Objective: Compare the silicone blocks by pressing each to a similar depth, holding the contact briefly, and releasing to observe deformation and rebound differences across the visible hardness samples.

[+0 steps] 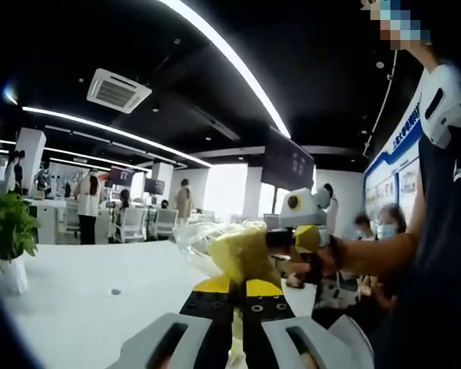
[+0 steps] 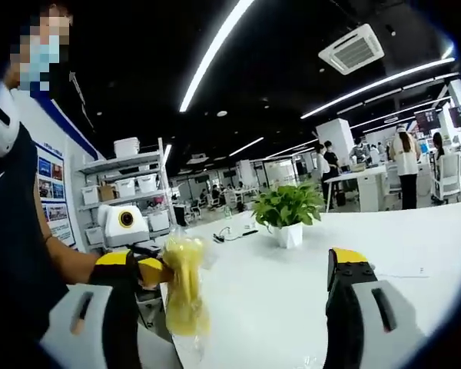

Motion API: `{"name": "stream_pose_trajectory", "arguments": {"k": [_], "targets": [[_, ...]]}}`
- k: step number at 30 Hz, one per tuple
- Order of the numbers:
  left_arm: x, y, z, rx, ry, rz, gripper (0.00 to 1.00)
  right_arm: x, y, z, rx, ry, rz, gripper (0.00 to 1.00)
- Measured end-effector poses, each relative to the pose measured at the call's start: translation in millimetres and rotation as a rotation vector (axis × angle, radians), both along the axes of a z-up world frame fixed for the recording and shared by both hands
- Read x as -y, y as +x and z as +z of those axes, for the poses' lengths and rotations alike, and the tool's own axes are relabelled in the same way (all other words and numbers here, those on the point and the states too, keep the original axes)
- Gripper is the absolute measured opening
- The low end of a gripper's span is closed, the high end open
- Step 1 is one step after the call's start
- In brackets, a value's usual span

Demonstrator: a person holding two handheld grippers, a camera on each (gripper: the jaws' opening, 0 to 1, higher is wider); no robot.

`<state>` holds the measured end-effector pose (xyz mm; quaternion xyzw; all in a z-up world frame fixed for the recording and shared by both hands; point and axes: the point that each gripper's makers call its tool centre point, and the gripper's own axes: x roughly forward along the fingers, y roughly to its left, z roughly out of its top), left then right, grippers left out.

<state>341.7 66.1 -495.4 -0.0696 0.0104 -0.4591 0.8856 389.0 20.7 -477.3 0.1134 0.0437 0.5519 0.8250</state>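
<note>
A clear plastic bag [image 1: 234, 250] holding a yellow soft piece hangs in the air above the white table [image 1: 84, 300]. My left gripper [image 1: 240, 296] is shut on the bag's lower part, which is pinched between its yellow-tipped pads. In the right gripper view the same bag [image 2: 184, 288] droops just inside my right gripper's left jaw. The left gripper [image 2: 147, 269] holds it from the left. My right gripper [image 2: 230, 265] stands wide open, with its right jaw far from the bag. In the left gripper view the right gripper [image 1: 307, 238] reaches the bag's right side.
A potted plant [image 2: 286, 209] stands on the white table [image 2: 292, 300], also seen at the left edge [image 1: 8, 231]. The person holding the grippers stands close [image 1: 438, 254]. Shelves with boxes [image 2: 127, 188] and seated and standing people [image 1: 87, 207] fill the background.
</note>
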Motion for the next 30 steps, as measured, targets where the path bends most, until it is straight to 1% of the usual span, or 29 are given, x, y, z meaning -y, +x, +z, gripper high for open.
{"name": "stream_pose_trajectory", "arguments": {"k": [3, 5, 7, 9, 12, 14, 15, 16, 18, 19, 21, 24, 25, 27, 28, 29, 30], "targets": [[-1.9, 2.3, 1.5, -0.003, -0.002, 0.005, 0.00, 2.7, -0.3, -4.0, 0.027, -0.026, -0.008, 0.97], [-1.7, 3.1, 2.0, -0.005, 0.000, 0.004, 0.00, 4.3, -2.0, -6.0, 0.035, -0.030, -0.002, 0.97], [-1.2, 4.5, 1.8, -0.009, 0.006, 0.002, 0.00, 8.1, 0.8, -9.7, 0.048, -0.053, -0.020, 0.97], [-1.3, 6.1, 1.6, -0.013, 0.010, 0.003, 0.00, 12.8, 2.5, -11.6, 0.048, -0.058, -0.032, 0.97], [-5.1, 12.0, -1.5, -0.071, -0.007, 0.015, 0.01, 23.4, 5.5, -16.4, 0.055, -0.084, -0.051, 0.97], [-8.1, 15.6, -1.5, -0.075, -0.014, 0.025, 0.01, 31.2, 7.0, -19.0, 0.051, -0.094, -0.067, 0.97], [-10.4, 18.6, -3.2, -0.089, -0.012, 0.034, 0.01, 36.5, 7.9, -17.9, 0.044, -0.074, -0.072, 0.97], [-11.3, 20.0, -4.6, -0.097, -0.008, 0.034, 0.01, 40.6, 8.5, -18.8, 0.039, -0.073, -0.079, 0.97], [-14.6, 24.1, -6.9, -0.106, 0.005, 0.042, 0.01, 53.5, 12.7, -24.8, 0.060, -0.112, -0.125, 0.97], [-16.6, 26.3, -7.9, -0.116, 0.007, 0.043, 0.01, 62.4, 15.2, -31.1, 0.060, -0.145, -0.155, 0.97], [-19.7, 29.9, -9.6, -0.128, 0.015, 0.050, 0.01, 76.9, 17.3, -36.6, 0.063, -0.165, -0.201, 0.97], [-23.6, 34.0, -14.2, -0.150, 0.021, 0.056, 0.01, 95.4, 15.0, -42.5, 0.045, -0.165, -0.235, 0.97], [-24.7, 35.0, -16.7, -0.165, 0.019, 0.059, 0.01, 102.3, 15.6, -46.2, 0.045, -0.184, -0.256, 0.97], [-27.5, 38.0, -24.1, -0.195, 0.017, 0.063, 0.01, 118.4, 15.9, -51.9, 0.072, -0.215, -0.301, 0.97], [-29.1, 40.1, -30.0, -0.229, 0.009, 0.064, 0.01, 123.9, 12.3, -55.1, 0.070, -0.216, -0.302, 0.97], [-30.0, 41.1, -31.7, -0.232, 0.009, 0.063, 0.01, 130.0, 11.1, -58.3, 0.066, -0.224, -0.315, 0.97], [-32.8, 44.2, -37.5, -0.250, 0.007, 0.067, 0.01, 137.1, 11.2, -61.9, 0.071, -0.237, -0.333, 0.97]]}}
